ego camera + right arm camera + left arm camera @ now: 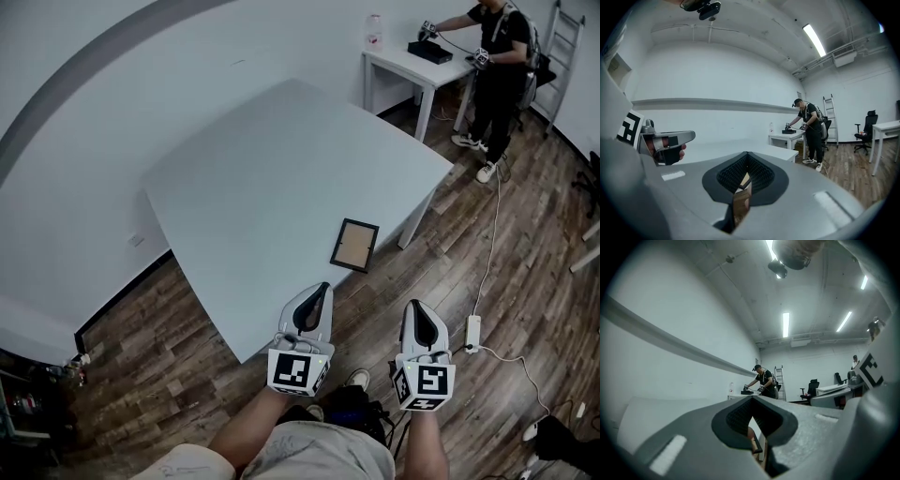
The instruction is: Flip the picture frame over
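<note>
The picture frame [354, 245] lies flat near the front right edge of the white table [262, 187], its dark border around a tan panel. My left gripper [322, 289] hovers over the table's front edge, just short of the frame, jaws shut with nothing in them. My right gripper [412, 307] hangs off the table over the wooden floor, right of the frame, also shut and empty. In both gripper views the jaws meet along a thin slit, and only a sliver of the frame [745, 180] shows through.
A person [495, 56] stands at a small white table [412, 67] at the back right, handling a black box [431, 52]; a bottle [373, 30] stands there too. A ladder [562, 47] leans behind. A power strip [473, 332] and cable lie on the floor.
</note>
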Demonstrator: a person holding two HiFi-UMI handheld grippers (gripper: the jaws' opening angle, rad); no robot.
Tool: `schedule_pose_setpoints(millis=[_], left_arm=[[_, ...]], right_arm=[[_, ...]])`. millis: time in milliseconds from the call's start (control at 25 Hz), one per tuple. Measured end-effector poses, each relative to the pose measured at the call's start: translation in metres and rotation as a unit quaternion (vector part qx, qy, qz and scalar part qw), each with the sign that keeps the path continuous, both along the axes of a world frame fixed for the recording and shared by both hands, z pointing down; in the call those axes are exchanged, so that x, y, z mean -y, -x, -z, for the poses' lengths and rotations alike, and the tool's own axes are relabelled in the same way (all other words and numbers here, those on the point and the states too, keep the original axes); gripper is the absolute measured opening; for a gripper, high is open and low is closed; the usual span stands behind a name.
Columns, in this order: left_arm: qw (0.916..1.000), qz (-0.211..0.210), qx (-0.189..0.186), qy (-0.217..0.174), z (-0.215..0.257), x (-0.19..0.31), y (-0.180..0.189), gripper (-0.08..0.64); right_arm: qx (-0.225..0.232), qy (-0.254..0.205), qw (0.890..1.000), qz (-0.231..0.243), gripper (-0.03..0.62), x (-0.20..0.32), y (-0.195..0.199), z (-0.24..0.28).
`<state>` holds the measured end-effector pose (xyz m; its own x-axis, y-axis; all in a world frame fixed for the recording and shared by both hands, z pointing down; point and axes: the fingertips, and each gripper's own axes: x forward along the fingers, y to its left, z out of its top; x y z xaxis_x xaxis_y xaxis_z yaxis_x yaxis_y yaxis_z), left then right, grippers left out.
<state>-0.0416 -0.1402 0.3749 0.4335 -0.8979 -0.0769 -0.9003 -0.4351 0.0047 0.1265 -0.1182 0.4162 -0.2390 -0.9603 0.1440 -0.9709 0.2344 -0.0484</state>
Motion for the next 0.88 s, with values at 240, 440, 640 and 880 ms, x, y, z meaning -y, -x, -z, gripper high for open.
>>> schedule_pose_setpoints(millis=[240, 440, 640, 880], left_arm=[[0.9995, 0.030, -0.005, 0.004, -0.017, 0.027, -0.007, 0.000], [0.9992, 0.037, -0.004, 0.017, -0.026, 0.051, -0.003, 0.000], [0.9994, 0.029, -0.008, 0.019, -0.030, 0.072, 0.001, 0.000], [0.9986, 0.015, 0.011, 0.050, -0.048, 0.085, 0.005, 0.000]], right_arm=[[0.008, 0.025, 0.999, 0.036, 0.025, 0.034, -0.004, -0.025], [0.065, 0.076, 0.993, 0.063, 0.025, 0.061, 0.006, -0.055], [0.233, 0.146, 0.956, 0.105, 0.026, 0.091, 0.024, -0.095], [0.447, 0.190, 0.861, 0.147, 0.127, 0.117, 0.033, -0.131]])
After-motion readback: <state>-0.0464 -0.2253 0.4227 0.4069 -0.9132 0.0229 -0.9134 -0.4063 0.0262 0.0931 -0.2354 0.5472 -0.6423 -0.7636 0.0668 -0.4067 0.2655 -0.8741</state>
